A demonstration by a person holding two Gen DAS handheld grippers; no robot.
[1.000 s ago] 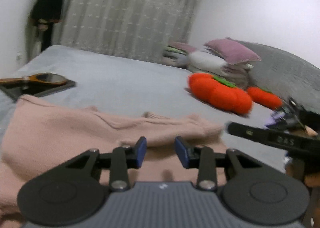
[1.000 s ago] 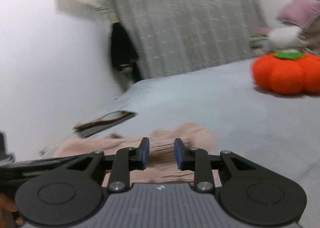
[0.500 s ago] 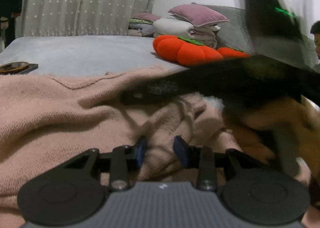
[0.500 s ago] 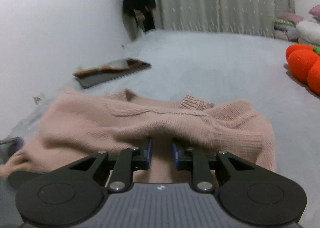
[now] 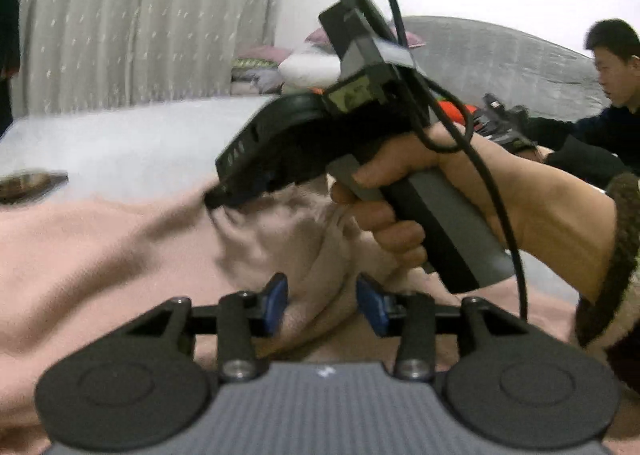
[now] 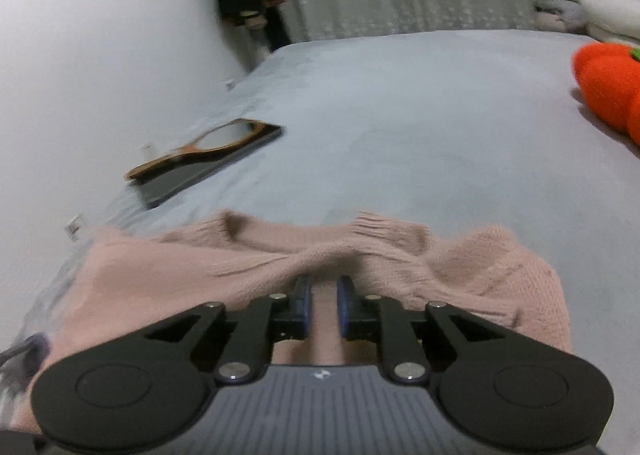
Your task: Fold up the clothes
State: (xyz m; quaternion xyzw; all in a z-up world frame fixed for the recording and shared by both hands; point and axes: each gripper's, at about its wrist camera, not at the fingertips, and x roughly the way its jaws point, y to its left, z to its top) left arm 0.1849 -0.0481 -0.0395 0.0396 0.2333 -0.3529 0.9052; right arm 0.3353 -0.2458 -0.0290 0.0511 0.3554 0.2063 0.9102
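A pink knitted sweater (image 5: 104,247) lies on the grey bed (image 6: 400,127). My left gripper (image 5: 322,305) is open, with a rumpled fold of the sweater lying between its blue pads. In the left wrist view my right gripper (image 5: 216,197) reaches in from the right, held by a hand, its tip pinching the sweater. In the right wrist view my right gripper (image 6: 323,305) is shut on a raised fold of the sweater (image 6: 320,259), whose ribbed collar lies just beyond.
A hand mirror on a dark tablet (image 6: 204,159) lies at the bed's left side. Orange pumpkin cushions (image 6: 608,83) and stacked pillows (image 5: 304,67) are at the far right. A person in dark clothes (image 5: 612,95) is at the right of the left wrist view.
My right gripper has closed tighter on a fold of the sweater and bunched it up. The left gripper's view swung right and its pads stand wider apart.
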